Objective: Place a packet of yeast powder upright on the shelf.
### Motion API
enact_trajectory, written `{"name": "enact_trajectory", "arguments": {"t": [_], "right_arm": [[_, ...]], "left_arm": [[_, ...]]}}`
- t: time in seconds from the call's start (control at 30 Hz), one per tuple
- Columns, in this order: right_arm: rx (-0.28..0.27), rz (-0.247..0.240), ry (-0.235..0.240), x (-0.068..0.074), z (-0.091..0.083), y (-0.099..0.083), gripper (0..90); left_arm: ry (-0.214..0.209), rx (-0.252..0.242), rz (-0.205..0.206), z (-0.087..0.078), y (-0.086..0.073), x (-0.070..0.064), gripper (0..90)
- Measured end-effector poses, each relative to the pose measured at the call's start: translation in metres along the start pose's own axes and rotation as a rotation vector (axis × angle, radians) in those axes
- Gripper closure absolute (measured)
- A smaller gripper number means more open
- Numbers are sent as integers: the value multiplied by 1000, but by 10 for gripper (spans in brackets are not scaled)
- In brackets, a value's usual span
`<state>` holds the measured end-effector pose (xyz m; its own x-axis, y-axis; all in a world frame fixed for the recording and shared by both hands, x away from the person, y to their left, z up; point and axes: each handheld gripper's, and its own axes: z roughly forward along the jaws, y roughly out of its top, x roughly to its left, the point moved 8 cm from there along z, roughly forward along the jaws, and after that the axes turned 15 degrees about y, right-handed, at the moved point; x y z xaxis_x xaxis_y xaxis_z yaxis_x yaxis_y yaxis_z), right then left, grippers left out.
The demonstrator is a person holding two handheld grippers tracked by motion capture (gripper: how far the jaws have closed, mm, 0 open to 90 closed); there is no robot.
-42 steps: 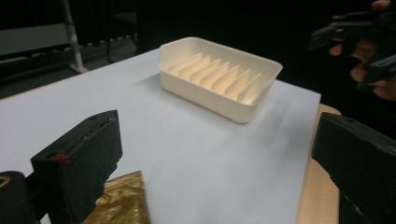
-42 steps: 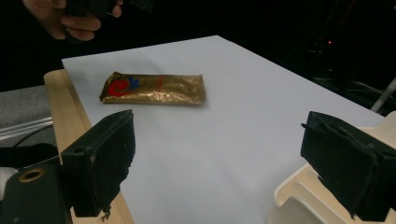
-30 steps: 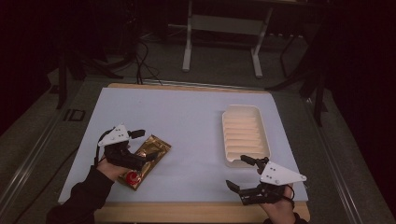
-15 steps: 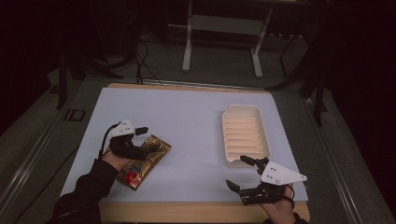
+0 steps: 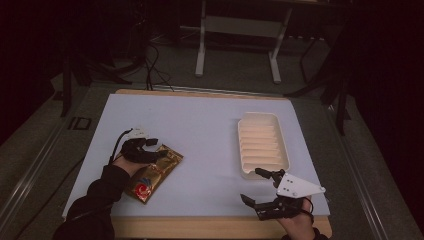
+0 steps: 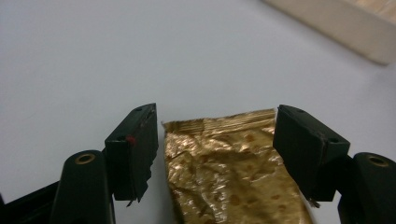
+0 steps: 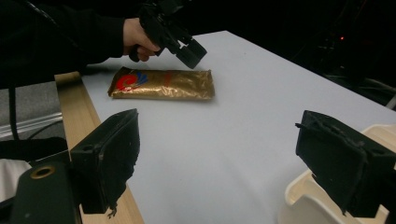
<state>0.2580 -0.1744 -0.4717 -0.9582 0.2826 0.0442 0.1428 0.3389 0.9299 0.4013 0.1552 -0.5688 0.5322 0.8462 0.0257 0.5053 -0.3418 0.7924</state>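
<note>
**Over the packet's far end: left gripper lined up along the long axis**

Near the table's left front corner lies the crinkled gold foil snack packet with a red logo [image 5: 154, 173], flat on the pale blue-white tabletop [image 5: 200, 130]. Its long axis runs diagonally, logo end toward the wooden front edge, plain sealed end pointing toward the table's middle.

Left gripper [image 5: 150, 149] sits at that plain end. In the left gripper view its jaws stand apart, one on each long side of the packet [image 6: 224, 168], flanking the sealed edge with a slim gap showing at the left jaw; right-side contact can't be told. Nothing is clamped. Jaws straddle the short width, so closing would likely pinch across the packet.

Right gripper [image 5: 260, 187] waits near the front right edge, jaws spread wide and empty, well apart from the packet. From its view the packet [image 7: 163, 84] lies far off, with the left gripper [image 7: 180, 39] above it.

Cream ribbed plastic tray [image 5: 262, 145] stands just beyond the right gripper, empty. Left hand is plainly the nearer one.
</note>
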Motion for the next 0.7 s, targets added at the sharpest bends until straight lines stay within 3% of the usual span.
{"name": "enact_trajectory", "arguments": {"t": [0.1,0.23,0.37,0.57,0.7], "right_arm": [[7,2,6,-1,2,-1,136],[12,8,22,0,4,-2,137],[15,10,28,1,6,-3,137],[12,11,29,0,5,-2,137],[13,15,27,-1,5,-3,138]], "left_arm": [[21,10,1,4,-2,4,367],[9,25,-23,9,-4,7,387],[6,70,-39,16,-9,9,386],[-5,131,-29,26,-17,6,387],[-15,149,-25,28,-18,3,437]]}}
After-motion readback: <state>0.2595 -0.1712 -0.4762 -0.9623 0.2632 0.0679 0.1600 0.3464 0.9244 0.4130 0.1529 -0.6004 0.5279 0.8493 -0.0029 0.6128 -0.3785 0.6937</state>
